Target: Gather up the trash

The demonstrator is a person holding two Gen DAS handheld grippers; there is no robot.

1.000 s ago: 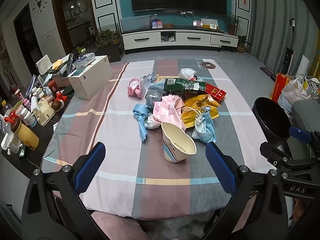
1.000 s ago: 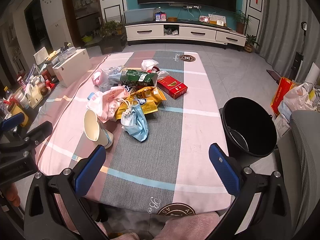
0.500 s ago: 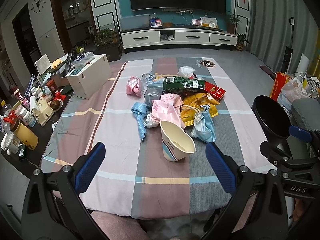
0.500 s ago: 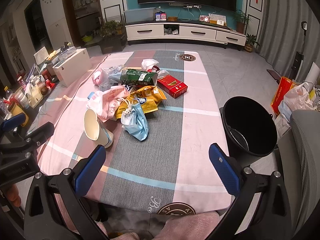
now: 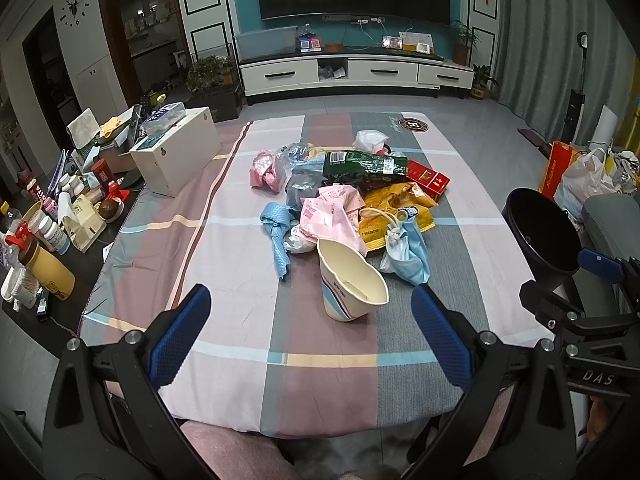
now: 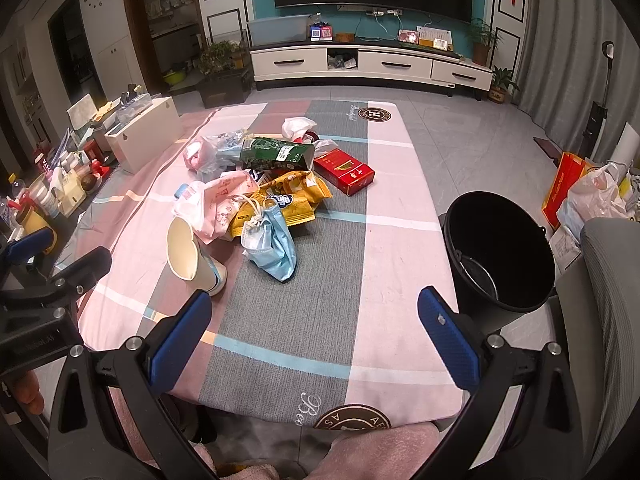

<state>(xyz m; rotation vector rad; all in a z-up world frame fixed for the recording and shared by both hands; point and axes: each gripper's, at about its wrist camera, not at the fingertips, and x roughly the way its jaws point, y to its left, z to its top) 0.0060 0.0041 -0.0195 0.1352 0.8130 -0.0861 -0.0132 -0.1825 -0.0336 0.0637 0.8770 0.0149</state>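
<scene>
The left wrist view is taking in the cluttered side table (image 5: 52, 216) of bottles and jars at far left, then the white box (image 5: 176, 156), then the trash heap on the plaid tablecloth (image 5: 224, 264): a pink plastic bag (image 5: 332, 216), a blue cloth (image 5: 276, 232), a green snack packet (image 5: 364, 164), a yellow snack bag (image 5: 396, 204), a red carton (image 5: 428, 178) and a blue face mask (image 5: 408, 256). A tipped paper cup (image 5: 350, 284) is lying nearest the left gripper (image 5: 312, 328), whose jaws are standing wide apart and empty.

The right wrist view is showing the black bucket (image 6: 500, 248) whole, beside the table's right edge; the left view is catching only its rim. The right gripper (image 6: 312, 328) is likewise hanging spread and empty over the near table edge.

Compared with a second ago, the left view is sitting marginally closer to the cup; the trash is lying unmoved.
</scene>
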